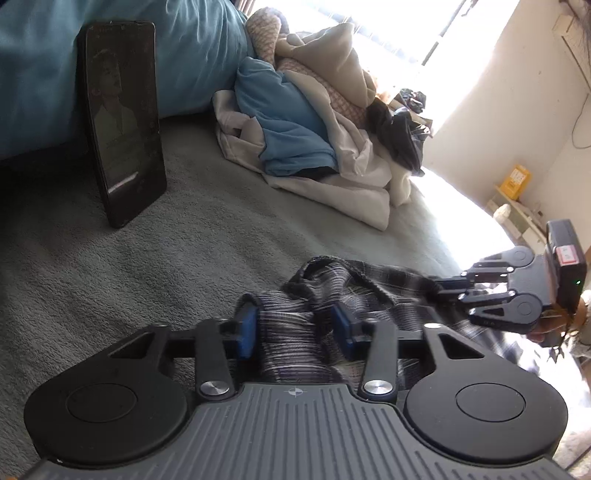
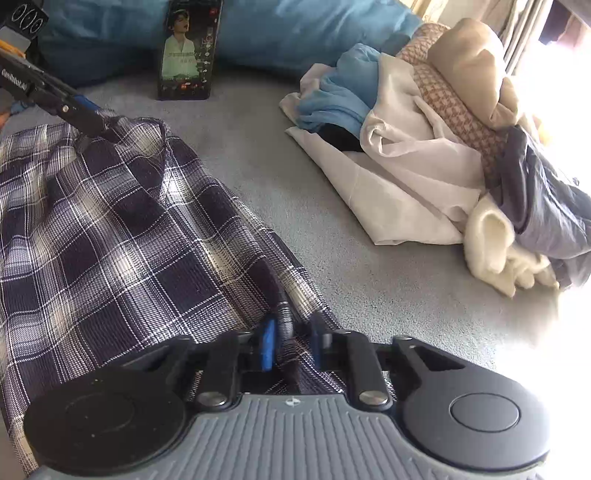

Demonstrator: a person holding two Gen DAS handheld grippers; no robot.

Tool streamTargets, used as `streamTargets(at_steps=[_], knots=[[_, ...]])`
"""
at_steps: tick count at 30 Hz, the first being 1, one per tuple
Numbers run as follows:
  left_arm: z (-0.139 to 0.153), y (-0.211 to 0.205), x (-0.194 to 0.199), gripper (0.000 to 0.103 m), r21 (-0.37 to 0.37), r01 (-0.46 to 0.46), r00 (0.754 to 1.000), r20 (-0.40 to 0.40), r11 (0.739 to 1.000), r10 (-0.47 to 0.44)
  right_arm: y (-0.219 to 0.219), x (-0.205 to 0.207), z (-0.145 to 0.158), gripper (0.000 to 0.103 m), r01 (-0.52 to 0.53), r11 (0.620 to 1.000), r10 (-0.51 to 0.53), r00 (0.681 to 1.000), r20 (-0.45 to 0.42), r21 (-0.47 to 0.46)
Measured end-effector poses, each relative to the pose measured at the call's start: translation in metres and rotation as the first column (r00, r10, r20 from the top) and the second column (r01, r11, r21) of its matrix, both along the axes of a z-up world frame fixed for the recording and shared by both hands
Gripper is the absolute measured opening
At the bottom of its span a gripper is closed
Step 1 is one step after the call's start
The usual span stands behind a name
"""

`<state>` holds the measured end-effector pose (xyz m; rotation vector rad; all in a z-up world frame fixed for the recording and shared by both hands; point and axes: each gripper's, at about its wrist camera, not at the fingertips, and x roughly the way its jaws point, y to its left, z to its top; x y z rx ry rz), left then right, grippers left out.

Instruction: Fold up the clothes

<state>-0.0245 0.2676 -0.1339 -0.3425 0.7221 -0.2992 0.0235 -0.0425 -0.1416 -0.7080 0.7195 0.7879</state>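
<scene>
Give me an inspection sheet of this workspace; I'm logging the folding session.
Surface: grey bedcover, bare in the middle.
Job's things: plaid garment spread and rumpled; unfolded clothes pile beyond it.
Clutter: phone propped upright against a blue pillow, screen lit.
Grippers: left gripper jaws apart with plaid fabric between them; right gripper jaws narrow around a bunched edge, grip uncertain.
Cables: a wire hangs on the wall.
Surroundings: bright window, yellow box on a shelf.
</scene>
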Motion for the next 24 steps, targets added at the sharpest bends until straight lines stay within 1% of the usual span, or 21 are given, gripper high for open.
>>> streamTargets(at_steps=[2,6,10,16,20,22,24], knots=[[0.005,0.001,-0.005,0.011,-0.010,-0.001,1.000,0.014,1.000,0.001,-0.001,-0.006,0.008,0.000,-0.003,1.000,0.003,0.999,0.035,-0.001],[0.015,0.004,-0.016,0.008,-0.031,-0.002,0.999,0.042,1.000,0.003,-0.008,-0.020,0.028,0.000,-0.017,1.000,0.017,0.997,0.070,-0.006],[0.014,-0.001,-0.012,0.007,-0.024,0.017,0.999,0.033,1.000,-0.016,-0.014,-0.021,0.038,0.000,-0.005,1.000,0.007,0.997,0.083,-0.024],[0.005,-0.007,0.001,0.007,0.007,0.030,1.000,0.002,1.000,-0.031,-0.007,0.001,0.020,0.000,0.022,0.998,-0.018,0.998,0.058,-0.057],[0.003,-0.007,0.005,0.007,0.025,0.032,0.999,0.000,0.999,-0.032,-0.005,0.007,0.012,0.000,0.030,0.998,-0.027,0.998,0.055,-0.062],[-0.001,-0.006,0.007,0.007,0.035,0.028,1.000,-0.006,0.999,-0.028,-0.006,0.008,0.008,0.000,0.036,0.998,-0.033,0.998,0.046,-0.058],[-0.003,-0.005,0.007,0.008,0.041,0.020,1.000,-0.009,0.999,-0.020,-0.008,0.011,0.004,0.000,0.046,0.998,-0.045,0.999,0.031,-0.031]])
